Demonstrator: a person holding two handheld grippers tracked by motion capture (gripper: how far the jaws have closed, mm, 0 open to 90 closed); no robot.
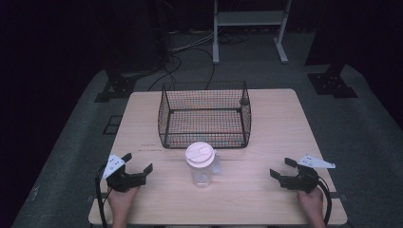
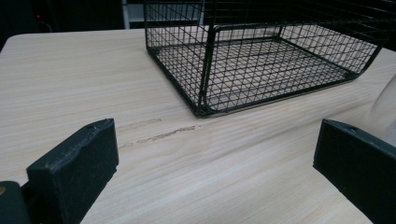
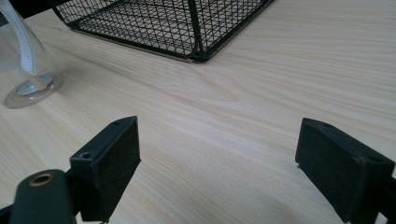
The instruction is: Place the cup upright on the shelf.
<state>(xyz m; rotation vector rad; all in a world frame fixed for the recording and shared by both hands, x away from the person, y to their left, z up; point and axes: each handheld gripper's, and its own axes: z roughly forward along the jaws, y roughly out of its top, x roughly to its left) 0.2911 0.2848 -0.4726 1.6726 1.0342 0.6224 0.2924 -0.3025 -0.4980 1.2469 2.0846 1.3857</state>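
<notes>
A clear plastic jar (image 1: 201,166) with a white lid stands upright near the table's front middle; its base (image 3: 28,70) appears at the left of the right gripper view. Behind it sits an empty black wire basket (image 1: 205,118) (image 2: 252,60) (image 3: 163,23). My left gripper (image 1: 138,164) (image 2: 215,163) rests at the front left, jaws wide apart with nothing between them. At the front right my right gripper (image 1: 281,168) (image 3: 219,163) is likewise open and empty. Both point inward toward the jar, each well apart from it.
The wooden table (image 1: 275,123) has a scuff mark (image 2: 163,135) in front of the basket's left corner. Beyond the table are cables on grey floor, black stand feet (image 1: 332,83) and a white frame (image 1: 249,21).
</notes>
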